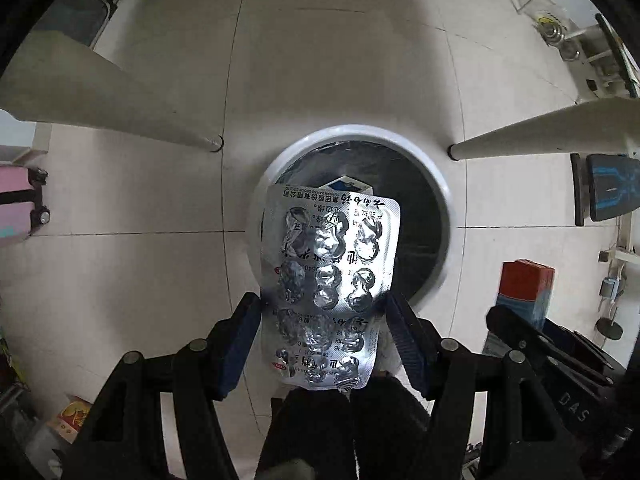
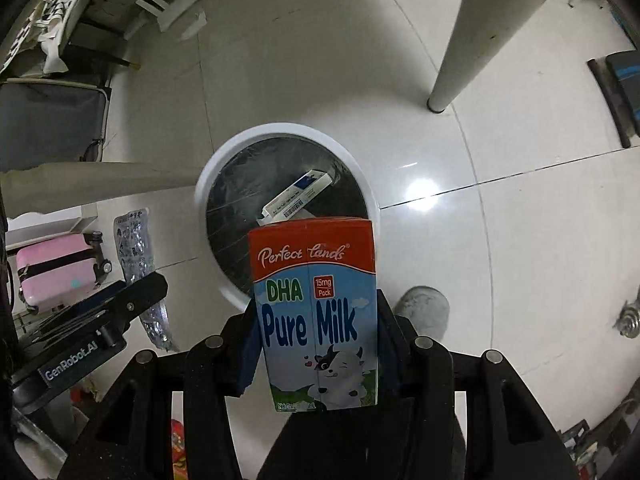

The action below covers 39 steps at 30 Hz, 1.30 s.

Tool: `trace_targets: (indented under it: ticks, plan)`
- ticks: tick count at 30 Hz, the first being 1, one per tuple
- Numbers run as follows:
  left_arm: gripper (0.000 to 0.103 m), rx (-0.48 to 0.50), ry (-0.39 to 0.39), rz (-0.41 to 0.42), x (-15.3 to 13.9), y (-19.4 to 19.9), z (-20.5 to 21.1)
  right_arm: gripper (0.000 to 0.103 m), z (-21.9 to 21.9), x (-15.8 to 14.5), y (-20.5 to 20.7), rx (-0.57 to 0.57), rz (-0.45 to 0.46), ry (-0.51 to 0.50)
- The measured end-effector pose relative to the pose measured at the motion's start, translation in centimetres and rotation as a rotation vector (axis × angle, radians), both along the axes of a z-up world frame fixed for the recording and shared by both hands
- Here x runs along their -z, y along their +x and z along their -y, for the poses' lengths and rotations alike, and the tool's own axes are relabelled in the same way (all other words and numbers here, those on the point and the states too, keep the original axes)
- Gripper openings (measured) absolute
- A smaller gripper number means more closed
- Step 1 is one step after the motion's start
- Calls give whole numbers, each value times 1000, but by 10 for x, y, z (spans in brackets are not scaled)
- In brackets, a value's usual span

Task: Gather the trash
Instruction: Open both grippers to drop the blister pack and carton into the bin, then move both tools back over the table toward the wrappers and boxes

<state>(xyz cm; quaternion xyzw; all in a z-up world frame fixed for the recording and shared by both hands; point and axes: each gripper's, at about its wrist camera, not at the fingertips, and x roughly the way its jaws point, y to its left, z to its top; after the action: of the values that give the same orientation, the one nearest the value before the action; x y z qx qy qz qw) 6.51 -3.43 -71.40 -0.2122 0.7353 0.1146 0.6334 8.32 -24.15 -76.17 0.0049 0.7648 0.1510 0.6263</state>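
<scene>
1. While both tongs point down at the floor, the bin (image 1: 440, 184) lies just beyond their tips, a white round rim with a black liner standing on pale tiles among the counter legs (image 1: 520, 136); in the right wrist view the bin (image 2: 224, 152) sits ahead of the right tongs too.
2. Already inside the bin is a small white and blue box (image 2: 298, 196), lying tilted against the liner, so at least one piece of trash looks collected.
3. Clenched between the pads of the right tongs (image 2: 316, 344) is a milk carton (image 2: 316, 300), upright, its red top reaching over the near rim of the bin. It has not been dropped yet.
4. Grasped by the left tongs (image 1: 324, 336) is an emptied foil blister sheet (image 1: 328, 264), its edges against both pads and its far end hanging over the bin's mouth. It too is undropped.
5. My judgement: the task is partway done, with two pieces carried to the bin and only their release left for this trip.
6. Whether more trash waits elsewhere I cannot tell.
</scene>
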Motion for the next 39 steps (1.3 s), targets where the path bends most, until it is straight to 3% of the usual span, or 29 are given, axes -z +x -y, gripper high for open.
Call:
trace_targets:
  ticks: [3, 6, 7, 11, 18, 26, 39]
  plan:
    - [67, -13, -21, -13, 3, -4, -5, 53, -6, 23, 1, 3, -30, 29]
    - [98, -15, 5, -21, -4, -12, -9, 77, -5, 28, 1, 6, -35, 58]
    - [100, -13, 16, -22, -7, -16, -10, 85, -7, 25, 1, -1, -26, 60]
    - [100, -13, 64, -17, -26, -26, -12, 100, -8, 10, -2, -52, 18, 12]
    - [100, 13, 147, -2, -74, -50, -12, 102, -6, -31, -9, -155, 111, -129]
    - [100, -14, 149, 5, -131, -66, -6, 102, -8, -112, -19, -196, 177, -165]
    - [100, -13, 146, 91, -285, -85, -6, 102, -18, -301, -45, -206, 246, -135]
